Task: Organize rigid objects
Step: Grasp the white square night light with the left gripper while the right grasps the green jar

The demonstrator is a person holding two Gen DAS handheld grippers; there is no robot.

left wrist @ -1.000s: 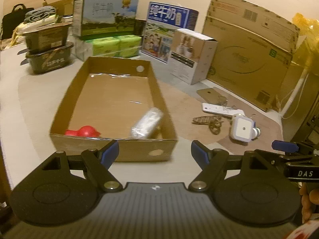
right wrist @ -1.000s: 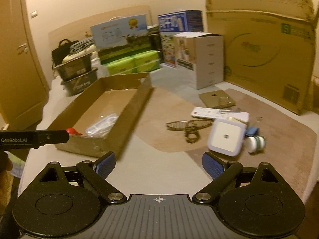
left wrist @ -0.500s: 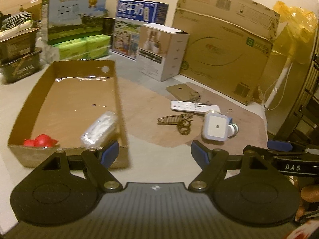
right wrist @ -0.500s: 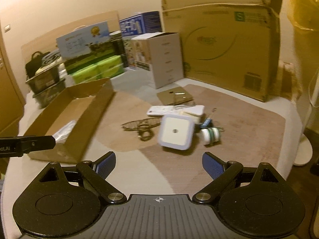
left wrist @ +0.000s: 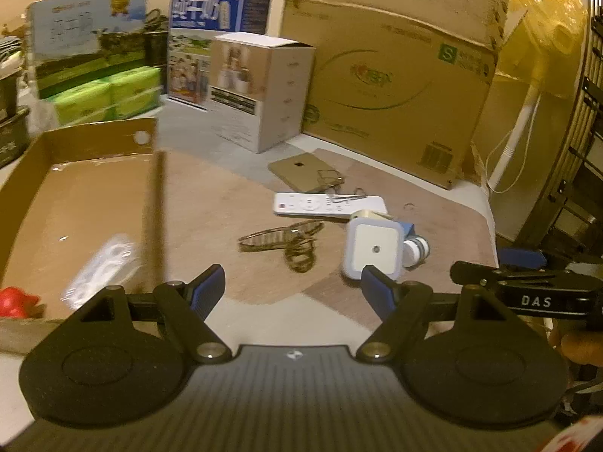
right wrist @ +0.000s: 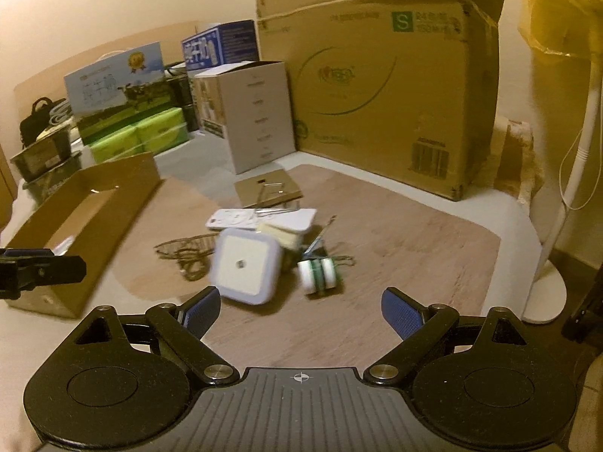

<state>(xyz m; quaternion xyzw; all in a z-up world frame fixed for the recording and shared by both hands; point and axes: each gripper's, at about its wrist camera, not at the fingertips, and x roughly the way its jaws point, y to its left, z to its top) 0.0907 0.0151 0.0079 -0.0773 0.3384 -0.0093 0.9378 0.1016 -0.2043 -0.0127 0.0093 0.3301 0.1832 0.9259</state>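
Note:
A shallow open cardboard box (left wrist: 86, 139) (right wrist: 124, 188) lies at the left; it holds a clear plastic packet (left wrist: 101, 267) and a red object (left wrist: 13, 301). On the brown mat lie a white square night light (left wrist: 373, 248) (right wrist: 245, 263), a white remote (left wrist: 328, 205) (right wrist: 260, 218), a white-and-green roll (right wrist: 320, 275), a woven brown piece (left wrist: 286, 237) (right wrist: 184, 248) and a flat tan card (left wrist: 301, 169). My left gripper (left wrist: 294, 290) is open and empty, above the near surface. My right gripper (right wrist: 299, 309) is open and empty, just short of the night light and roll.
A big cardboard carton (right wrist: 377, 86), a white carton (left wrist: 260, 86), blue milk cartons (left wrist: 215, 19) and green packs (left wrist: 105, 94) line the back. A white fan stand (right wrist: 546, 286) is at the right. The right gripper's finger (left wrist: 527, 293) shows in the left wrist view.
Both grippers have swung right, away from the cardboard box and toward the loose items on the mat. The right gripper has come closer to the night light. Both stay open.

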